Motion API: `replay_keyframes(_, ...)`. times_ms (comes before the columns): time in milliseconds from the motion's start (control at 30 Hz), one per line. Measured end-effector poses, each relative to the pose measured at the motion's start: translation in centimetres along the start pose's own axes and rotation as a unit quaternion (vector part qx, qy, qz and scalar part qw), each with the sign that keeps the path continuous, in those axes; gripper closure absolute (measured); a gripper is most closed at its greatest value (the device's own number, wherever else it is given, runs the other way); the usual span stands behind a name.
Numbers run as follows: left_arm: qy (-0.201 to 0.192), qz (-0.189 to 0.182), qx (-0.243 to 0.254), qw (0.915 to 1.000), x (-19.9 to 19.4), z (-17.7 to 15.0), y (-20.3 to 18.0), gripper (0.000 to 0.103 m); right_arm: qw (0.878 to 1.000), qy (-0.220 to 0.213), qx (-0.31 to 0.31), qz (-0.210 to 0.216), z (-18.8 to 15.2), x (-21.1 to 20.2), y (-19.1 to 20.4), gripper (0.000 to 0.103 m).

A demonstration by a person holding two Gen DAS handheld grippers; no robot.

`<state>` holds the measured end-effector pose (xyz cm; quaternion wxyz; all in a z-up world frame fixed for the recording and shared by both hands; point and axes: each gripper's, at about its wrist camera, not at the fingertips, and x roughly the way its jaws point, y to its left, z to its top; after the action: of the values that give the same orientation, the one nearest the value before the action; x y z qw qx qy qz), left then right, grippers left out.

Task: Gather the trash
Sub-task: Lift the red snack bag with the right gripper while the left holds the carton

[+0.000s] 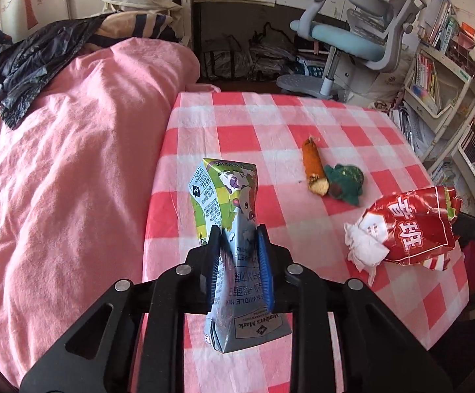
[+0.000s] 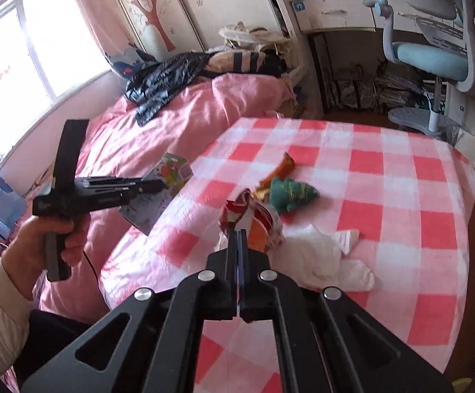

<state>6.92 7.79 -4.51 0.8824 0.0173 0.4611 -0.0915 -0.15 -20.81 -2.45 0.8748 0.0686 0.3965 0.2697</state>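
Observation:
My left gripper (image 1: pixel 239 229) is shut on a crushed milk carton (image 1: pixel 227 203) and holds it above the left edge of the red-and-white checked table (image 1: pixel 270 131). The carton also shows in the right wrist view (image 2: pixel 158 193), held by the left gripper (image 2: pixel 158 185). My right gripper (image 2: pixel 238 232) is shut on a crumpled red snack bag (image 2: pixel 253 219), lifted over the table; the bag shows in the left wrist view (image 1: pixel 414 229). A crumpled white tissue (image 2: pixel 322 255) lies under the bag. An orange wrapper (image 1: pixel 314 168) and a green crumpled piece (image 1: pixel 345 180) lie mid-table.
A bed with a pink quilt (image 1: pixel 73 163) borders the table's left side, with a black jacket (image 1: pixel 24 68) on it. A blue-grey desk chair (image 1: pixel 362 39) and a desk stand beyond the table. Shelves with books (image 1: pixel 434 75) stand at the right.

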Motion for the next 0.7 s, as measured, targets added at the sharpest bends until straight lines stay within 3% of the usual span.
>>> replay_keyframes(167,0.030,0.008,-0.010,0.9995,1.0,-2.0,0.8,0.082,0.998,0.050,-0.003,-0.035,-2.5,0.8,-0.1,0.101)
replay_keyframes(200,0.033,0.008,-0.011,0.9994,1.0,-2.2,1.0,0.082,0.998,0.056,-0.002,-0.042,-3.0,0.6,-0.1,0.096)
replay_keyframes(267,0.034,0.007,-0.012,0.9993,1.0,-2.4,1.1,0.082,0.996,0.064,0.000,-0.053,-3.9,0.3,-0.1,0.080)
replay_keyframes(333,0.034,0.006,-0.013,0.9993,1.1,-2.4,1.1,0.082,0.996,0.059,0.003,-0.071,-4.4,-0.4,-0.1,0.044)
replay_keyframes(367,0.034,0.007,-0.012,0.9993,1.2,-2.3,1.0,0.082,0.995,0.053,0.007,-0.081,-4.5,-0.8,-0.3,0.039)
replay_keyframes(467,0.034,0.010,-0.009,0.9993,1.3,-2.2,0.8,0.081,0.994,0.044,0.018,-0.098,-4.3,-1.0,-0.8,0.038)
replay_keyframes(567,0.034,0.015,-0.001,0.9993,1.5,-2.0,0.4,0.081,0.991,0.038,-0.031,-0.122,-3.2,-0.1,0.3,0.032)
replay_keyframes(633,0.033,0.018,0.006,0.9993,1.5,-2.0,0.1,0.081,0.983,0.052,-0.084,-0.154,-2.6,1.4,1.0,0.021)
replay_keyframes(700,0.033,0.022,0.011,0.9992,1.7,-1.8,-0.1,0.081,0.977,0.081,-0.100,-0.167,-2.4,3.5,0.2,0.021)
